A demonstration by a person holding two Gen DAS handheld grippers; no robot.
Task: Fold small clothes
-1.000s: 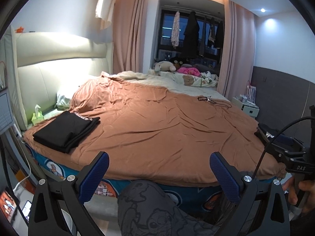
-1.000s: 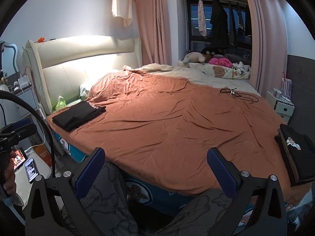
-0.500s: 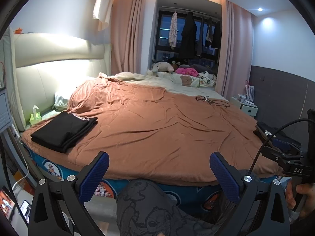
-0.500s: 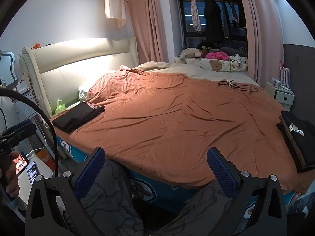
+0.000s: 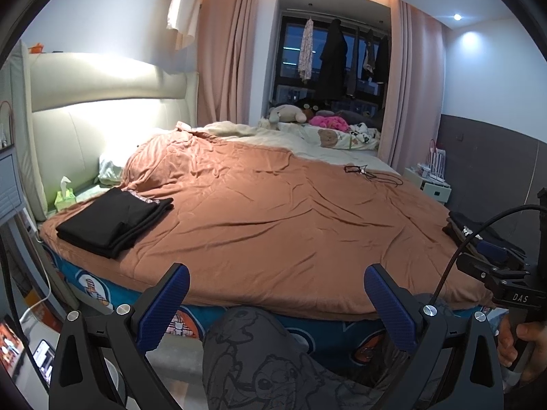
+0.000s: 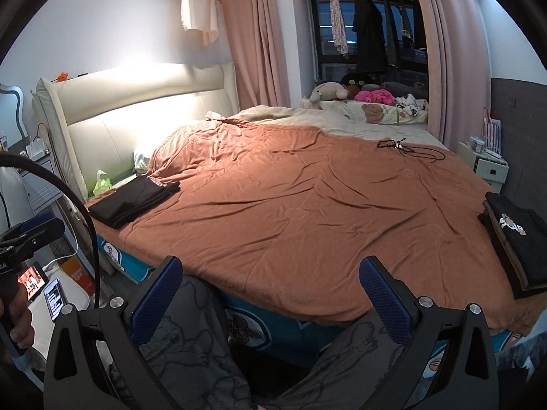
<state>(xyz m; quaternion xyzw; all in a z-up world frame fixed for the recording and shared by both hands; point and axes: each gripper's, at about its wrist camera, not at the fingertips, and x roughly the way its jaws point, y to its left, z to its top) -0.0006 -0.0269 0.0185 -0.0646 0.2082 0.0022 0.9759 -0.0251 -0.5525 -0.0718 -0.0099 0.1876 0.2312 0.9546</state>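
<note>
Both spread wide and empty: left gripper (image 5: 273, 299), right gripper (image 6: 270, 288), held over the knees at the bed's near edge. Out at three o'clock from the right gripper, the stack of dark printed clothes (image 6: 516, 239), long axis running away across the brown quilt (image 6: 290, 205). Right one nearer, probably the reach. Folded black pile (image 5: 114, 220) at ten o'clock.

Rust-orange blanket (image 6: 307, 212); black folded clothes (image 5: 112, 220); teal cartoon-print sheet (image 5: 102, 294); grey cartoon-print trousers (image 5: 259, 358); blue claw pads (image 6: 155, 302); pink curtains (image 6: 259, 44).
</note>
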